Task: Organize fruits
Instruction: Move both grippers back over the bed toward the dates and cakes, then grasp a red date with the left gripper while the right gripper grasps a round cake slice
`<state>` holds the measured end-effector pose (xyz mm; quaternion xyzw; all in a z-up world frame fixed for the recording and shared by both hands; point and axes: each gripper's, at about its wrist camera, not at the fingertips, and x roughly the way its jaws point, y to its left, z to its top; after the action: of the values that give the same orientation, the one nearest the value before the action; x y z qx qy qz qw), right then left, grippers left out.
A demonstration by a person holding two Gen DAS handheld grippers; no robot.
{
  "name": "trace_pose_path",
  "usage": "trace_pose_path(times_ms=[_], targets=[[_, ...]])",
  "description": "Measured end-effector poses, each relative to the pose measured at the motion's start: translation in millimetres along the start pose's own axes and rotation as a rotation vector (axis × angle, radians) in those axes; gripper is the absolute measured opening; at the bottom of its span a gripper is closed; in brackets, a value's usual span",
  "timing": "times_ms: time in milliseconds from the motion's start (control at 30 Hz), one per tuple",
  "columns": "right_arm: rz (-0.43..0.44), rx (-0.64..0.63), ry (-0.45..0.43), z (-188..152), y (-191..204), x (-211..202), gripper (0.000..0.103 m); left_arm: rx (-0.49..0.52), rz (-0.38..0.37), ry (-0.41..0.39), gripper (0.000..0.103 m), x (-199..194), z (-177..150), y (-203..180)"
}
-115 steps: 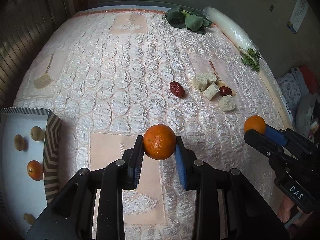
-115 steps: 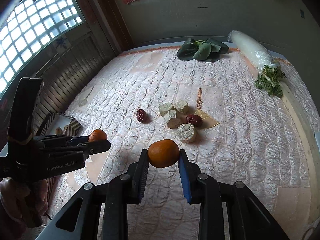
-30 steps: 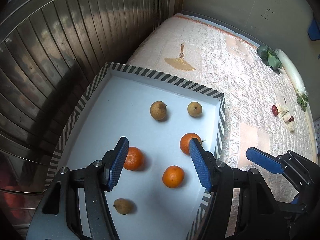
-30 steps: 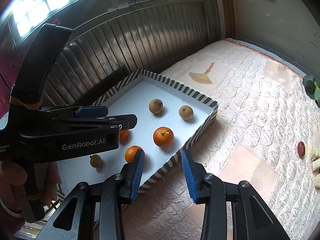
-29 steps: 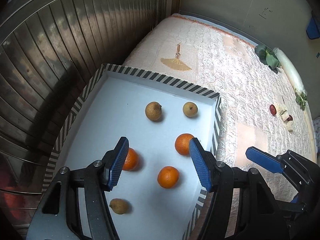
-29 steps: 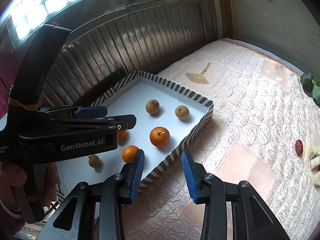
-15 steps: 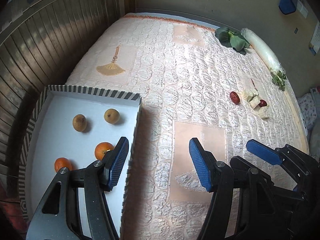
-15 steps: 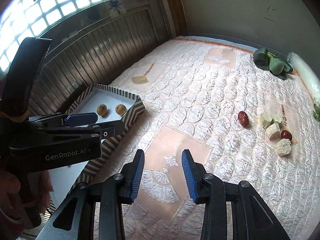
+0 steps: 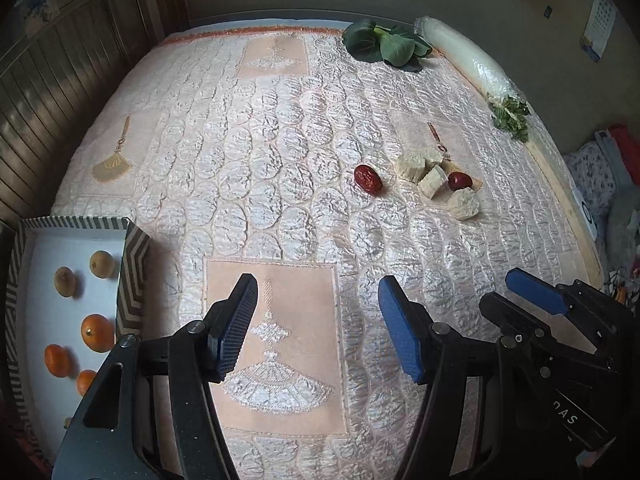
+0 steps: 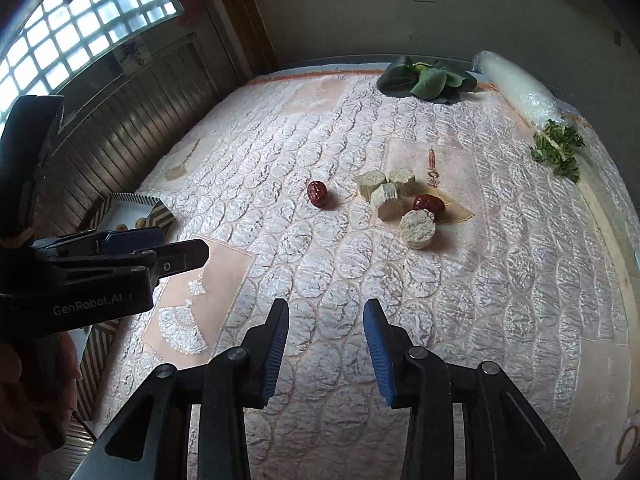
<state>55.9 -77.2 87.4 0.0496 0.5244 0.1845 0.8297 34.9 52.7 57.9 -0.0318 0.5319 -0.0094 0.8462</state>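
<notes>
Grippers both empty. Left gripper (image 9: 318, 322) stands wide apart over the peach panel of the quilted bedspread (image 9: 280, 152); right gripper (image 10: 326, 344) is also parted, a little narrower, above bare quilting.

Tray (image 9: 134, 256) with the striped rim sits at the near left edge of the bed. Inside it: three oranges (image 9: 97, 332) and two brownish round fruits (image 9: 102, 264), loose and apart from one another. Risk here: round fruit on a smooth tray floor could roll if the tray is knocked, and the tray lies right at the bed's edge.

Mid-bed, the likely next targets: one red date (image 9: 368, 179) alone, a second red date (image 10: 429, 203) wedged touching the pale cut chunks (image 10: 417, 229). Judged hazards: the dates are small and wrinkled, so wide jaws may slip off or pinch the soft quilt with them; going for the wedged one may drag or scatter the chunks. Both grippers converging on the cluster could collide.

Far edge: leafy greens (image 9: 384, 42), wrapped white roll (image 9: 464, 58), green herb sprig (image 9: 512, 116). Not fruit, I judge; grabbing these would mis-sort.
</notes>
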Motion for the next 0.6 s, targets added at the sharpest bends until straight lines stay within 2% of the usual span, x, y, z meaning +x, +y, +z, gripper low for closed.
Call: trace_pose_path(times_ms=[267, 600], targets=[[-0.037, 0.053, 0.002, 9, -43, 8, 0.037, 0.018, -0.021, 0.034, 0.063, 16, 13, -17], [-0.037, 0.031, 0.025, 42, -52, 49, 0.037, 0.033, -0.031, 0.065, 0.063, 38, 33, -19]])
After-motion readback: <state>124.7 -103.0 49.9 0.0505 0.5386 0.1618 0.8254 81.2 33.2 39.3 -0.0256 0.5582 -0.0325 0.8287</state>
